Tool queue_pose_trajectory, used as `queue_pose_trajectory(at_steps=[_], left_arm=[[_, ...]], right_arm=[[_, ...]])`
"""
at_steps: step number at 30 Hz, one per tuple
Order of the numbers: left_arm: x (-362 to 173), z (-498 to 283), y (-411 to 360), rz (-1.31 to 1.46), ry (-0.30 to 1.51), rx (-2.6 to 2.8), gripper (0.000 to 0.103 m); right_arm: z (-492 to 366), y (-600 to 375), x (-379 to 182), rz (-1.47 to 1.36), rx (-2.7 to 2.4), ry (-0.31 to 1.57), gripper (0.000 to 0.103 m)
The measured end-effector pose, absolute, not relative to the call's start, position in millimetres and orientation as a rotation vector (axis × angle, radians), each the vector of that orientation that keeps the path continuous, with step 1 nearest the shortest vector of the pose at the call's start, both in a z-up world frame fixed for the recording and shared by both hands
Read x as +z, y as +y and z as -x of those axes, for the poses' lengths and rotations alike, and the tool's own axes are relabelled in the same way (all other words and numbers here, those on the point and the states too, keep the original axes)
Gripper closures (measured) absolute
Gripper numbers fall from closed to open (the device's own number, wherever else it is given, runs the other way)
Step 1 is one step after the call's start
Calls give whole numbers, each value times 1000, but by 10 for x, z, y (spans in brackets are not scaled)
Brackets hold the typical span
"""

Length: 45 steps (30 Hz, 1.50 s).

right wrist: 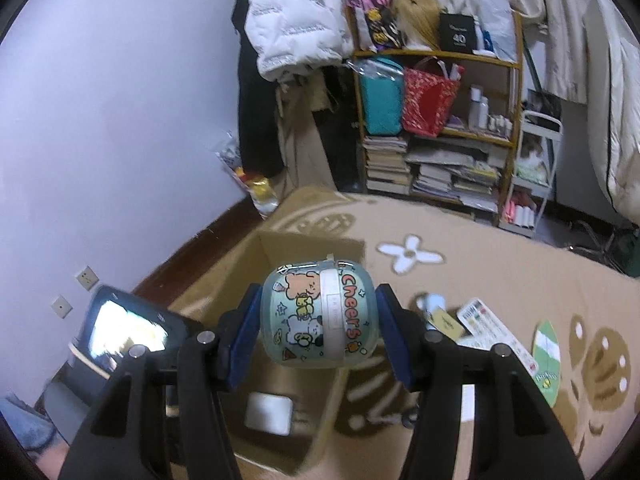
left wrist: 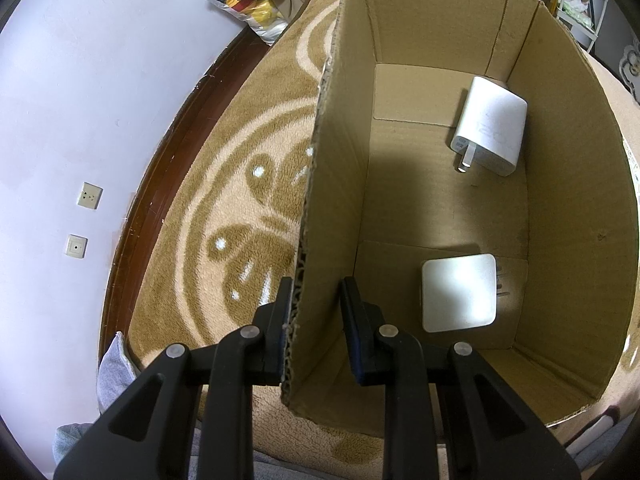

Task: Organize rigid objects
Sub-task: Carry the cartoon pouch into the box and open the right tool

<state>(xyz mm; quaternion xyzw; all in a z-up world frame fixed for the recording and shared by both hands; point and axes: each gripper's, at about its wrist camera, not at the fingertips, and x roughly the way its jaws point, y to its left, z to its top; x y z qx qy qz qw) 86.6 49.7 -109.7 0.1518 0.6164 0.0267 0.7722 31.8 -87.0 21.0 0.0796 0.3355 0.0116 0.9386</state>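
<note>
The right gripper point(right wrist: 318, 330) is clamped on a rounded, translucent pale-green case point(right wrist: 320, 316). The case bears cartoon bears, a white band across its middle and the word "Cheers" in red letters. It hangs above the open cardboard box point(right wrist: 256, 264), which stands on a tan patterned blanket point(right wrist: 480, 276).

The left gripper point(left wrist: 316, 312) straddles the box's left wall point(left wrist: 332, 200); its outer finger touches the cardboard, the inner finger stands apart from it, so the jaws are not closed.

Two white chargers lie on the box floor: one point(left wrist: 490, 132) at the far right wall, with faint grey print that cannot be read, and one point(left wrist: 460, 292) nearer.

On a shelf point(right wrist: 440, 56) stands a black box point(right wrist: 458, 34) marked "40".
</note>
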Motion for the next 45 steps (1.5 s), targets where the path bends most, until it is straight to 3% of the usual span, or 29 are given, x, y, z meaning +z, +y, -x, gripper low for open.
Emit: queue_pose_trajectory(at_steps=[45], left_arm=[[-1088,-876,463,-350,1338,57,80]], right_arm=[[-590,-901,-434,-309,79,819,42]])
